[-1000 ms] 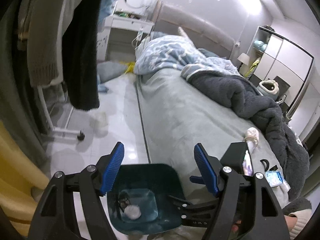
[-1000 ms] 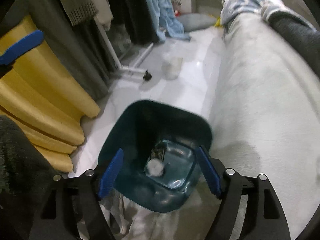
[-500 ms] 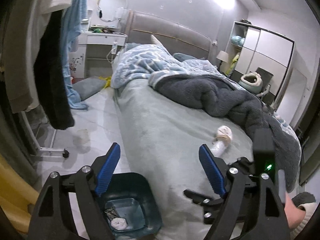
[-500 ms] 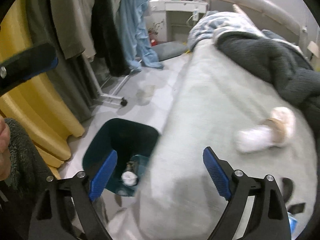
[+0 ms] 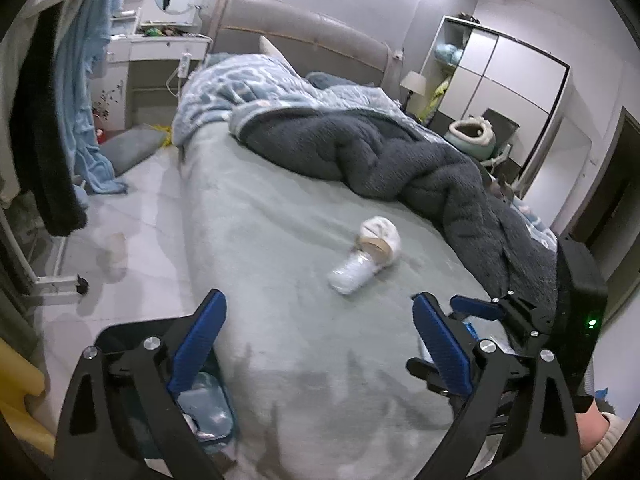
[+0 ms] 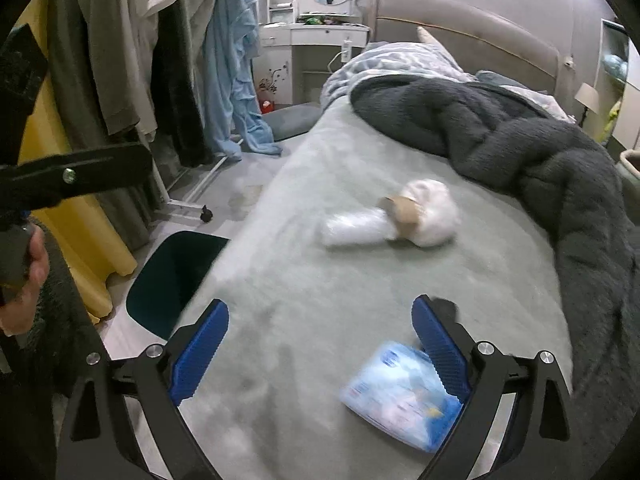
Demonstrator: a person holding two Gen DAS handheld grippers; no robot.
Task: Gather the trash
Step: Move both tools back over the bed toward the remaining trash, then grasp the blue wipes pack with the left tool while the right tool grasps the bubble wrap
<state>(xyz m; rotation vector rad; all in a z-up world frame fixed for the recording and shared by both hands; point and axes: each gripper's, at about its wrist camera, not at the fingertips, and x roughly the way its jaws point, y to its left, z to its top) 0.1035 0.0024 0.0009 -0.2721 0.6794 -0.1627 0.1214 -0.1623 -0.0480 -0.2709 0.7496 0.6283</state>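
On the grey-green bed sheet lies a clear crumpled plastic cup against a cardboard tube with white tissue. A blue tissue packet lies nearer, partly behind the right gripper's right finger. The dark teal bin stands on the floor beside the bed, trash in its clear liner. My left gripper and right gripper hover over the bed's near end, jaws opening wide with nothing between them. The right gripper's body shows in the left wrist view.
A dark fluffy blanket and a blue patterned quilt cover the far bed. A clothes rack on wheels and a yellow cushion line the left. A cup stands on the floor. A person's hand grips the left tool.
Both grippers swung from above the bin to over the bed, and their jaws spread wider. The cup, tissue roll and blue packet came into view; the bin slid to the lower left.
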